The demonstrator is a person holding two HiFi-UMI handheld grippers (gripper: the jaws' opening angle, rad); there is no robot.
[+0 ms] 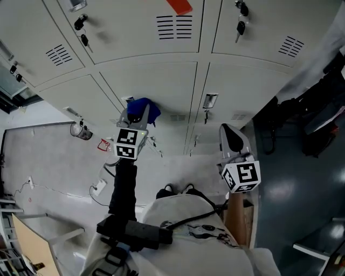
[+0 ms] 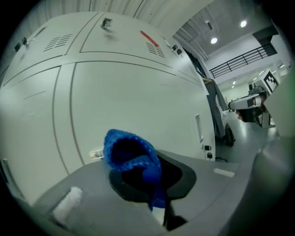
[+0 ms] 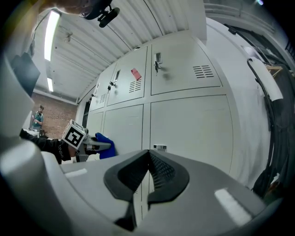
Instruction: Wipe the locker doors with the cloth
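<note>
Bare floor (image 1: pixel 48 156) before the locker doors (image 1: pixel 156 86); dark bags (image 1: pixel 323 126) close at right.

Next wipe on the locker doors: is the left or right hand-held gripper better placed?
Left. The left hand-held gripper is shut on the blue cloth and pointed at a lower locker door. The right hand-held gripper is shut with nothing in it, so it has nothing to wipe with.

Nothing legible anywhere. The red sticker (image 1: pixel 179 5) on an upper locker door (image 1: pixel 135 38) shows no readable print, and the small tag (image 1: pixel 209 100) on a lower door (image 1: pixel 237 86) is too small to read.
</note>
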